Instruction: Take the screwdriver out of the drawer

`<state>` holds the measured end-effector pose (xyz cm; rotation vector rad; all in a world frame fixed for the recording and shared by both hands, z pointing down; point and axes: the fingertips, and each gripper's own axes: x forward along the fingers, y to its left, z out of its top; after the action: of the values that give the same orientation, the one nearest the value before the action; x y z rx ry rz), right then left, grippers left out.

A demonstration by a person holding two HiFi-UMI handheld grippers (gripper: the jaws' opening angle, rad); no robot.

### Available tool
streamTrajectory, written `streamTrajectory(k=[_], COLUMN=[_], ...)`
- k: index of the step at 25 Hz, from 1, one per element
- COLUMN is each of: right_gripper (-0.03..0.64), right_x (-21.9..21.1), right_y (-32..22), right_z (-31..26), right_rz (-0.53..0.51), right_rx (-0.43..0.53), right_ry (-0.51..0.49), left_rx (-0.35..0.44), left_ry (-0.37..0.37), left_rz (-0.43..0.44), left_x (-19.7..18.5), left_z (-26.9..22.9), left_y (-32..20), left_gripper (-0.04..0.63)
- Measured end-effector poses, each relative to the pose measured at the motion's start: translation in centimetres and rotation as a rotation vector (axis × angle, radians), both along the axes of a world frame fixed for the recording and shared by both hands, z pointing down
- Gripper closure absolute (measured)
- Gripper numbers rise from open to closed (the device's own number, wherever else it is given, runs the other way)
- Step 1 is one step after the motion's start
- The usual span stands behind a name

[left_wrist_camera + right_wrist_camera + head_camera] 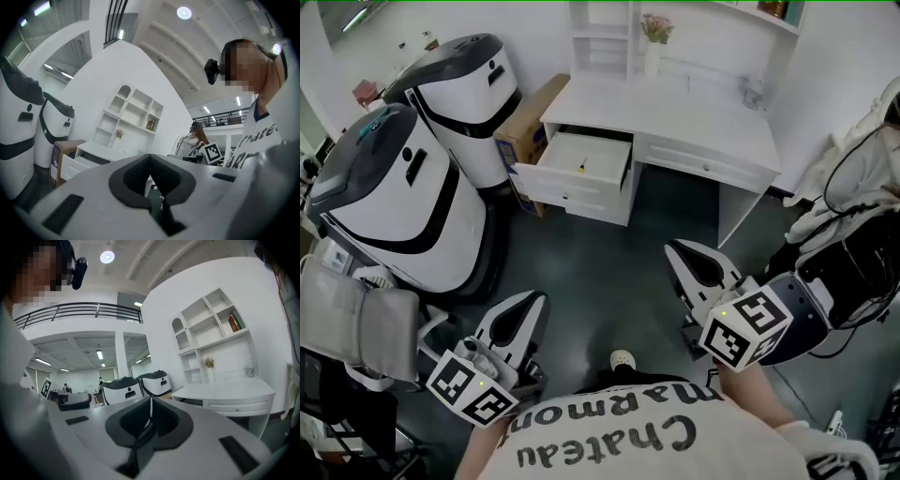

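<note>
- Dark floor (609, 281) below everything.
- Two big white-and-black machines (394, 202) at the left, side by side, the far one just beside the desk.
- White desk (675, 112) against the far wall, well ahead of both claws.
- White shelf (605, 42) at the back of the desk.
- Brown box (530, 117) wedged between the far machine and the desk's left end.
- Drawer (572, 186) at the desk's left side, pulled out and open, white inside.
- Left claw (534, 298) low at the left, close to the person's body, jaws pressed together on nothing; same thin seam in its own view (150, 164).
- Right claw (680, 251) low at the right, aimed toward the desk, jaws likewise closed and empty; closed seam in its own view too (150, 404).
- Flowers (654, 37) in a white vase at the back of the desk.
- Screwdriver (579, 169) lying in the open drawer near the middle of its bottom, only a small dark-and-yellow speck from here, well apart from both claws.
</note>
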<state>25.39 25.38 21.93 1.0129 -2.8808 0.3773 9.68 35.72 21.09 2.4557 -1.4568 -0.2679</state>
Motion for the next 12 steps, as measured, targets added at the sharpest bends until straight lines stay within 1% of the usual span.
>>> streamTrajectory(k=[3, 6, 8, 12], right_gripper=[0.586, 0.584, 0.586, 0.586], right_x=[0.1, 0.1, 0.3, 0.2], right_y=[-4.1, -7.6, -9.9, -12.7], right_z=[-0.6, -0.6, -0.3, 0.5], right_rz=[-0.023, -0.051, -0.061, -0.062], right_rx=[0.01, 0.012, 0.013, -0.01], right_ry=[-0.011, -0.015, -0.014, -0.043], left_rx=[0.012, 0.024, 0.029, -0.034], left_ry=[-0.015, -0.025, -0.015, 0.016], left_rz=[0.009, -0.023, -0.056, -0.133], left_x=[0.9, 1.1, 0.8, -0.9], left_z=[-0.4, -1.1, -1.3, 0.3], left_y=[-3.5, -6.2, -7.5, -9.3], left_gripper=[0.572, 0.572, 0.572, 0.572])
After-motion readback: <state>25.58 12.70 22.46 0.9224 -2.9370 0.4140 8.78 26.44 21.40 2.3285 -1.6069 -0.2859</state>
